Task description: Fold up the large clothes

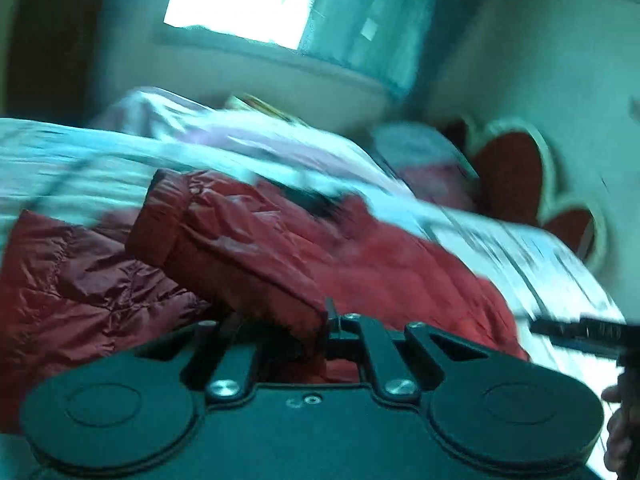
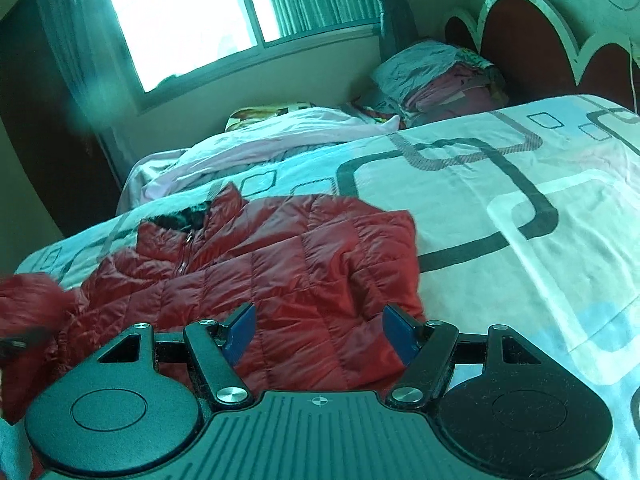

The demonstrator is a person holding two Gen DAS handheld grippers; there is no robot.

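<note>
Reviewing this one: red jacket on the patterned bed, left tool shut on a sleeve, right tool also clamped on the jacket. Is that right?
Not quite. The right tool is open, not clamped: the right wrist view shows its blue pads wide apart over the jacket. The rest holds: the jacket lies on the patterned bed, and the left tool is shut on a sleeve.

Left wrist view: low and close over the red jacket (image 1: pixel 280 248), tilted and blurred, facing the window (image 1: pixel 240 0) at 11 o'clock.
Right wrist view: low above the bed (image 2: pixel 500 184), level, window (image 2: pixel 192 28) at 11 o'clock.
Shared: jacket (image 2: pixel 260 268), window, headboard (image 2: pixel 520 40) at 1 o'clock.
</note>
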